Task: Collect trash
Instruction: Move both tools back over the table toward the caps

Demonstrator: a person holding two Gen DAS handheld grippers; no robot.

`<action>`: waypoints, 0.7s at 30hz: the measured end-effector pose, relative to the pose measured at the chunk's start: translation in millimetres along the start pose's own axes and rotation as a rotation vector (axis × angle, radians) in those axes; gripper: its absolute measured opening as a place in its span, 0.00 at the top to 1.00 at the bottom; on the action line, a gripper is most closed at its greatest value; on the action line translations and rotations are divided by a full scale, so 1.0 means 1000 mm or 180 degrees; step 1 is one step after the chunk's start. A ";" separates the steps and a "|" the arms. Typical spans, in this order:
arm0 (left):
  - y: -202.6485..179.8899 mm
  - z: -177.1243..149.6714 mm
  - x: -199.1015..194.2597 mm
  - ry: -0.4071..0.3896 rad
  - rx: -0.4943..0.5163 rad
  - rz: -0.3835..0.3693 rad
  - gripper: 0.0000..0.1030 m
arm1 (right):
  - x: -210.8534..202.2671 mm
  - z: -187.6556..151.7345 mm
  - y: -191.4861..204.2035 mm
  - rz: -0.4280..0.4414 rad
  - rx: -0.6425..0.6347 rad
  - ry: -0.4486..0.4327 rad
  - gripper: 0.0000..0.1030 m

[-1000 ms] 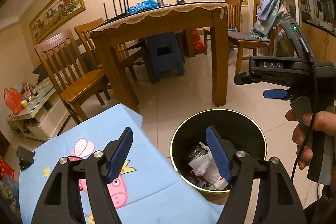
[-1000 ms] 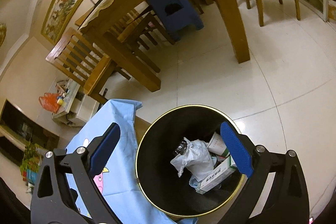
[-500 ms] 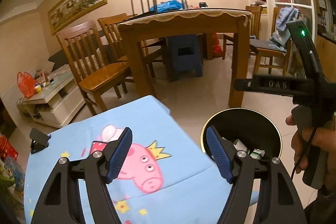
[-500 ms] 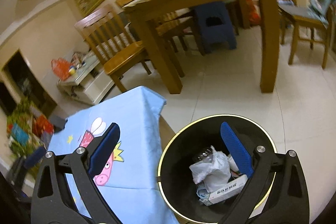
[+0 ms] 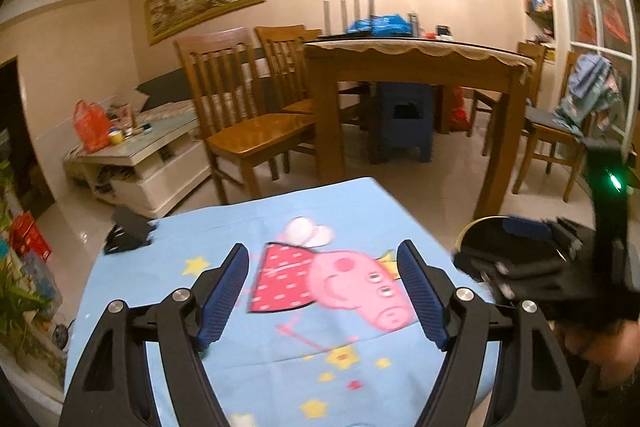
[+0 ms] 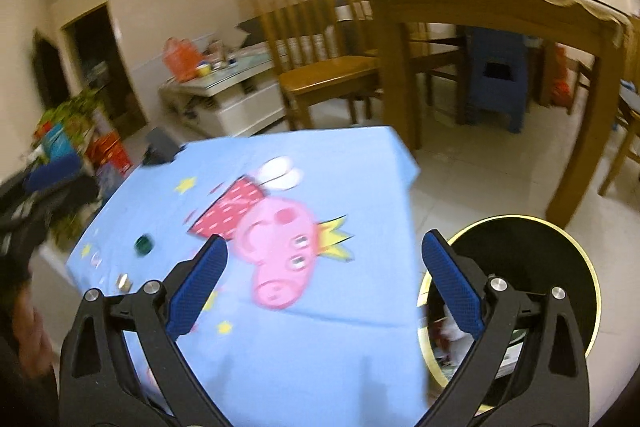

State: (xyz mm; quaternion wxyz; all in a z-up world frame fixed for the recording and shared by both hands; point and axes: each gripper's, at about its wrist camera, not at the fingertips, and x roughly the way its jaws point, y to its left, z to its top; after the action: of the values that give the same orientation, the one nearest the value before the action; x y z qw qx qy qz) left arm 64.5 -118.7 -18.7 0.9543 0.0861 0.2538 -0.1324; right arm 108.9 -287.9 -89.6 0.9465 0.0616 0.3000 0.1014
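A black bin with a gold rim [image 6: 560,251] stands on the floor right of a small table with a blue cartoon-pig cloth [image 6: 304,343]; white paper and a box lie inside it. A small green cap [image 6: 143,243] and a small pale piece [image 6: 124,282] lie on the cloth's left side. My right gripper [image 6: 324,279] is open and empty above the cloth's right part and the bin's edge. My left gripper [image 5: 322,293] is open and empty above the cloth [image 5: 256,343]. The bin's rim [image 5: 466,231] shows behind the right gripper's body in the left wrist view.
A wooden dining table [image 5: 404,63] with chairs [image 5: 248,131] and a blue stool [image 5: 404,123] stands beyond. A white low cabinet [image 5: 136,167] stands at left. A black object [image 5: 128,229] sits at the cloth's far left corner. Plants and boxes [image 6: 72,135] are at far left.
Both grippers have swung left, away from the bin and over the blue cloth. Both stay open and empty.
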 end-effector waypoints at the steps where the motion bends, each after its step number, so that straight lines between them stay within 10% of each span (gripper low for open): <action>1: 0.010 -0.003 -0.001 0.0008 -0.0034 0.0038 0.27 | 0.001 -0.006 0.010 0.0031 -0.0051 0.0022 0.06; 21: 0.224 -0.109 -0.027 0.0588 -0.0978 0.0889 0.26 | 0.070 -0.057 0.209 0.0704 -0.0941 0.0720 0.18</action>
State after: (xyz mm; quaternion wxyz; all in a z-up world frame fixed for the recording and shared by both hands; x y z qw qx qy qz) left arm 58.0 124.9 -76.6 0.9380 -0.0141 0.3429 0.0498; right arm 98.9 -66.0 -137.6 0.8886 -0.0572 0.3777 0.2539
